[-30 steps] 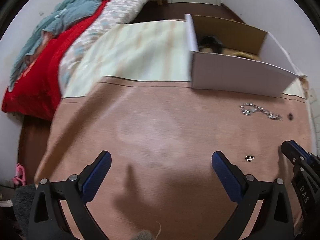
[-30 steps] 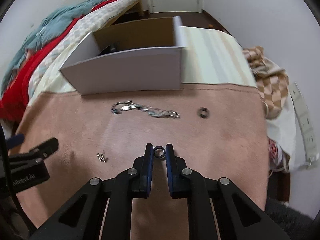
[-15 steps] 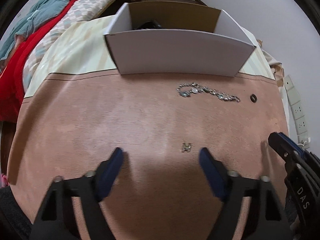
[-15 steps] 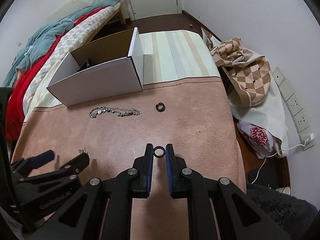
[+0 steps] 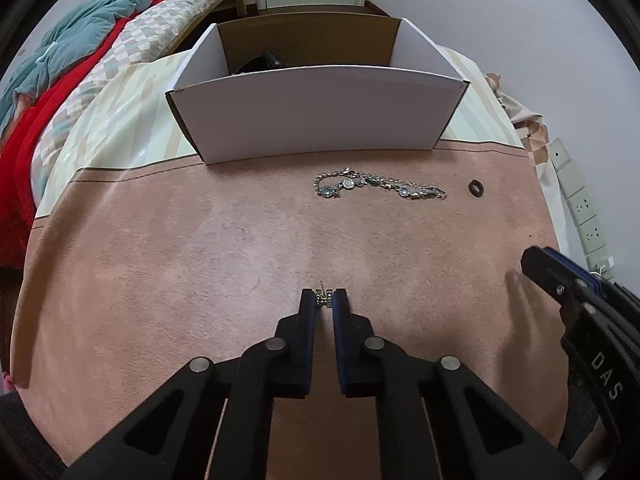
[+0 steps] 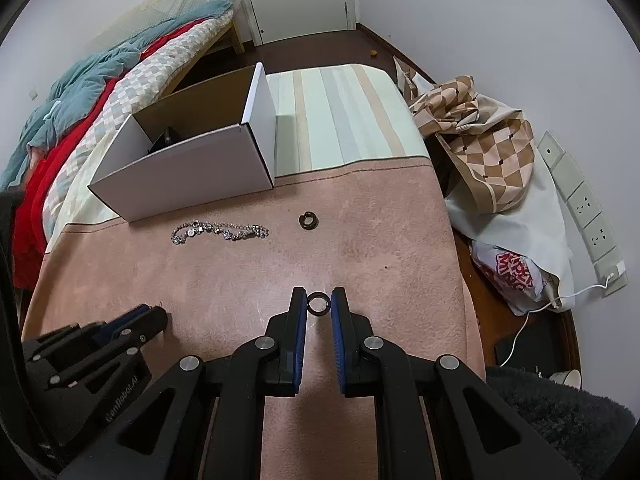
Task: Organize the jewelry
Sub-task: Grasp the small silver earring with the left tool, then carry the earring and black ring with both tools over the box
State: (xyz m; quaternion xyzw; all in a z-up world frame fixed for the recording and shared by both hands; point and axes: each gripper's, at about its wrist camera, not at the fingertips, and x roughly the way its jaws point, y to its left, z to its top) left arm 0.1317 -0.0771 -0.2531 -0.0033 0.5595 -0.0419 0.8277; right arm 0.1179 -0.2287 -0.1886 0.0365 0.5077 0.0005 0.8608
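The left gripper (image 5: 324,300) has its two blue-padded fingers pinched on a small sparkly metal earring (image 5: 323,298), held at the very tips just over the pinkish-brown suede-like cloth (image 5: 200,248) that covers the table. The right gripper (image 6: 319,304) is likewise closed on a small dark ring (image 6: 319,304), which sits upright between its fingertips (the hoop faces the camera). Farther out on the cloth lies a silver chain bracelet with pale blue stones (image 5: 376,186), stretched roughly sideways, and just to its right, apart from it, a second small dark ring (image 5: 476,188). Behind both stands an open white cardboard box with a brown inside (image 5: 316,116), resting on the striped pale fabric (image 6: 340,112) near the cloth's far seam; something black (image 5: 260,62) lies within it, too hidden to identify. In the right wrist view the left gripper shows at the lower left.
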